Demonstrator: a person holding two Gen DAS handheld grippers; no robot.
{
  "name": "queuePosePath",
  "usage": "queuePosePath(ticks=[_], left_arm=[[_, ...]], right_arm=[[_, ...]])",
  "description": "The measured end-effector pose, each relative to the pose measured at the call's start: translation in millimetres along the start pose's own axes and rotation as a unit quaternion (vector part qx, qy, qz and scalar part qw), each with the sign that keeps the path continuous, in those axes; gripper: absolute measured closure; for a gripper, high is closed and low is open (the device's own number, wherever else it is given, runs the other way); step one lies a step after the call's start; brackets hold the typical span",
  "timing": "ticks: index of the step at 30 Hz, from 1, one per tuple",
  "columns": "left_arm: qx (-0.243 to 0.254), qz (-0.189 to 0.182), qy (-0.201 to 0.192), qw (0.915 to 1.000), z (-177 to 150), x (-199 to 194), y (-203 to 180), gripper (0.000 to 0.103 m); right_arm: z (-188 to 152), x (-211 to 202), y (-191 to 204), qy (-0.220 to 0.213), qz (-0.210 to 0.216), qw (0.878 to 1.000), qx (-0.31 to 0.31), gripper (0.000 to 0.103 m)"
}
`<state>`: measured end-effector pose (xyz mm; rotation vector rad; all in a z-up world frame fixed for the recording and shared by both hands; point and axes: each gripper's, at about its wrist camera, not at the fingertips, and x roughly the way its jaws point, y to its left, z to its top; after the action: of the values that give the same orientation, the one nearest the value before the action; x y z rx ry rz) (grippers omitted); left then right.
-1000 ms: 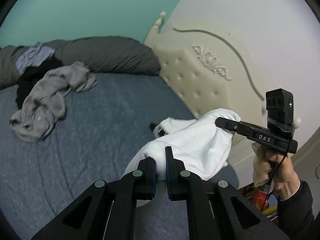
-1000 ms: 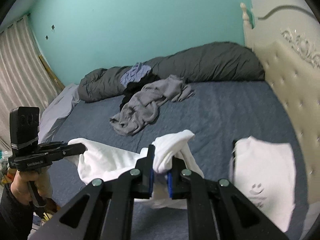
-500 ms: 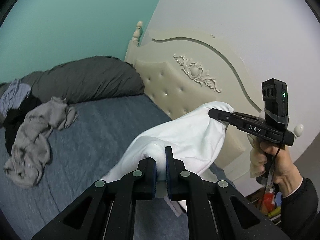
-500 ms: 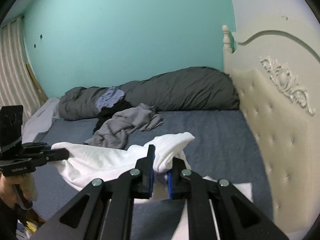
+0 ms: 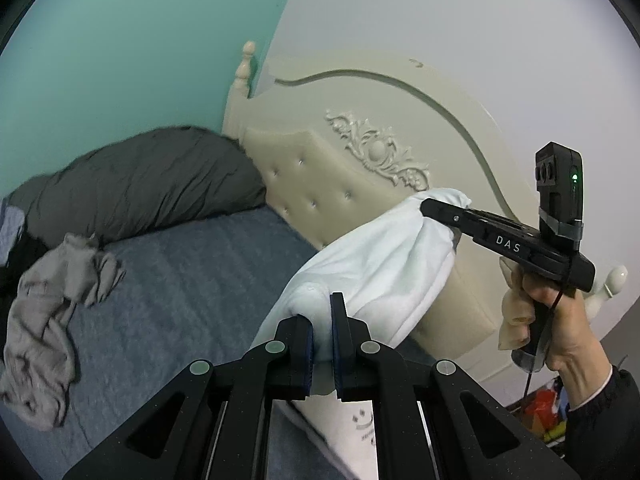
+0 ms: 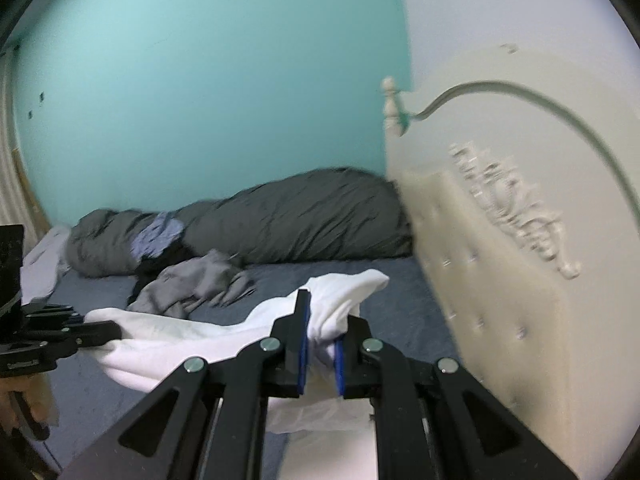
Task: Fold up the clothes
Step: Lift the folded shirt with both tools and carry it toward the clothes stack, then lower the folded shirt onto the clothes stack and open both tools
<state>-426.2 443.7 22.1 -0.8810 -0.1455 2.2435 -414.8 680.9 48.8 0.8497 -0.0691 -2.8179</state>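
Observation:
A white garment (image 5: 380, 264) hangs stretched in the air between my two grippers, above the blue bed sheet (image 5: 180, 280). My left gripper (image 5: 320, 320) is shut on one bunched end of it. The right gripper (image 5: 427, 206), held by a hand (image 5: 560, 328), clamps the other end near the headboard. In the right wrist view the right gripper (image 6: 326, 316) pinches a fold of the white garment (image 6: 180, 340), and the left gripper (image 6: 114, 330) holds the far end at the left. A folded white piece (image 5: 360, 424) with a small smiley print lies on the bed below.
A crumpled grey garment (image 5: 44, 320) lies on the sheet, with dark and pale blue clothes (image 6: 156, 236) behind it. A rolled dark grey duvet (image 5: 140, 184) runs along the teal wall. The cream tufted headboard (image 5: 340, 184) stands close on the right. Coloured clutter (image 5: 540, 408) sits on the floor.
Both grippers have risen with the white garment held between them, lifting it off the bed. Both views have swung up toward the headboard, which is now closer.

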Motion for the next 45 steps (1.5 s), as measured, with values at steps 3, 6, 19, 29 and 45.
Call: queuePosePath(ticks=[3, 6, 19, 29, 45], left_arm=[[0.006, -0.006, -0.005, 1.0000, 9, 16, -16, 0.096], [0.011, -0.015, 0.011, 0.9998, -8, 44, -31, 0.096], [0.004, -0.047, 0.122, 0.9914, -154, 105, -63, 0.096], [0.008, -0.057, 0.139, 0.9886, -220, 90, -97, 0.096], [-0.041, -0.033, 0.163, 0.9851, -305, 90, -85, 0.096]], right_arm=[[-4, -10, -26, -0.020, -0.025, 0.999, 0.001, 0.094], [-26, -12, -45, -0.012, -0.044, 0.999, 0.001, 0.094], [-191, -7, -78, 0.107, -0.019, 0.993, 0.052, 0.094], [-250, -41, -75, 0.147, 0.000, 0.986, 0.080, 0.094], [-337, -46, -65, 0.175, 0.032, 0.975, 0.134, 0.094]])
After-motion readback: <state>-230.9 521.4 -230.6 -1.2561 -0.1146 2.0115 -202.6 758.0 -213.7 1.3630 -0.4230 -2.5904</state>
